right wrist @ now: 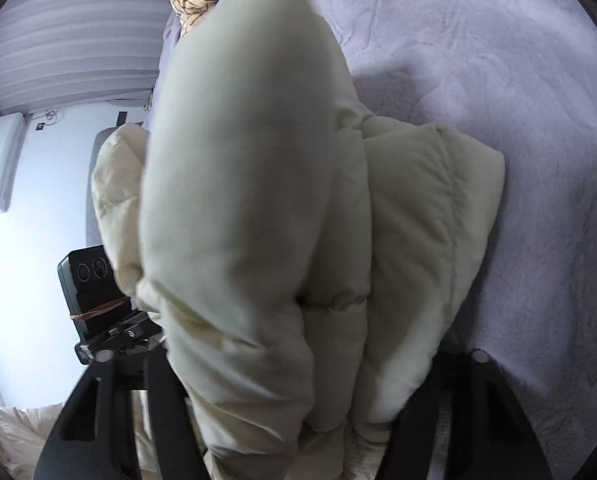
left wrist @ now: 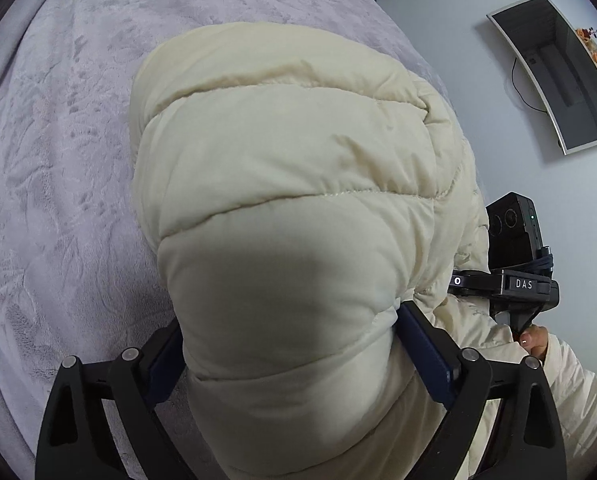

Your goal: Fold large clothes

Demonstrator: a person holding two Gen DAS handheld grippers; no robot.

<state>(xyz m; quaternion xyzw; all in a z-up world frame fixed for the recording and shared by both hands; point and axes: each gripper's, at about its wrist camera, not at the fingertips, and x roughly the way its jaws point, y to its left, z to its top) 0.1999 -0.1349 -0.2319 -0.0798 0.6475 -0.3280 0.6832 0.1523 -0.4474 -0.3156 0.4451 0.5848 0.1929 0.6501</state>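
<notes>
Evidently mid-fold, both the left gripper (left wrist: 290,344) and the right gripper (right wrist: 298,364) were clamped on the cream puffer jacket (left wrist: 298,160) — raised above the lilac bedspread (left wrist: 58,160) to double it.

The letters "DAS" stand in white on a small black block of the right gripper (left wrist: 512,288), seen in the left wrist view beside the cream jacket. No other text can be read.
</notes>
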